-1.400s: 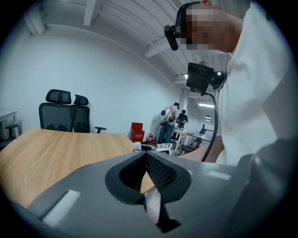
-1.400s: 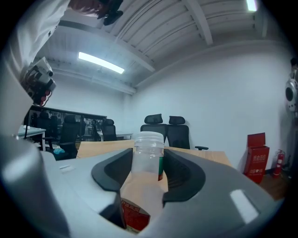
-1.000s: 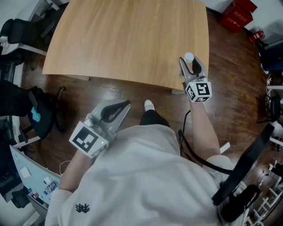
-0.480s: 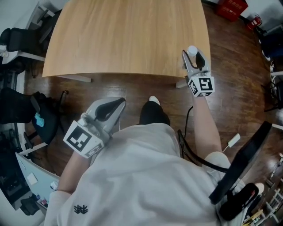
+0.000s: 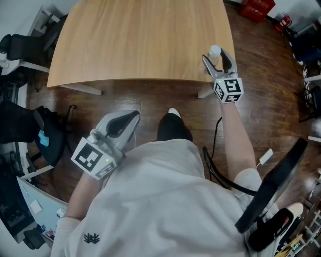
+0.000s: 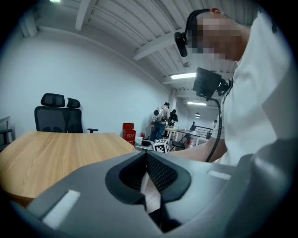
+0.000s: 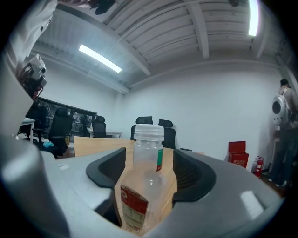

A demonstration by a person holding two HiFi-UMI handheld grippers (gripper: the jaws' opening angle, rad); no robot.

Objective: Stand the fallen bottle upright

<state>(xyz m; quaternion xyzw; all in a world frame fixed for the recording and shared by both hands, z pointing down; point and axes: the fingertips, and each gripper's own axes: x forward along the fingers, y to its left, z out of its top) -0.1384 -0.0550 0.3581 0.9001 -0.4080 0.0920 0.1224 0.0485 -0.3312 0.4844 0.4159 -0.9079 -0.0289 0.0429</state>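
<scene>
A pale wooden table point(image 5: 140, 40) fills the top of the head view, standing on a dark wood floor point(image 5: 271, 75). Below it the person's white shirt point(image 5: 165, 201) takes up most of the lower half, with both arms reaching forward.

The left gripper point(image 5: 134, 115) is held off the table, over the floor in front of its near edge, well apart from the task's thing. In the left gripper view its jaws are pressed together at the tips and hold nothing. Its marker cube point(image 5: 93, 158) sits at the wrist end.

The right gripper point(image 5: 216, 55) reaches over the table's near right corner, pointing level, with its own marker cube point(image 5: 228, 90) behind it. Its jaws are opening, and the bottle point(image 7: 146, 172) stands between them with a gap showing on each side, so the pads do not press on it.

The bottle is upright on the table, near that right corner. It is clear plastic with a red label low on the body, a green band higher up and a white cap point(image 7: 149, 131).

Two black office chairs point(image 7: 151, 128) stand beyond the table's far side, and a red crate point(image 5: 258, 7) sits on the floor past the table's far right corner.
</scene>
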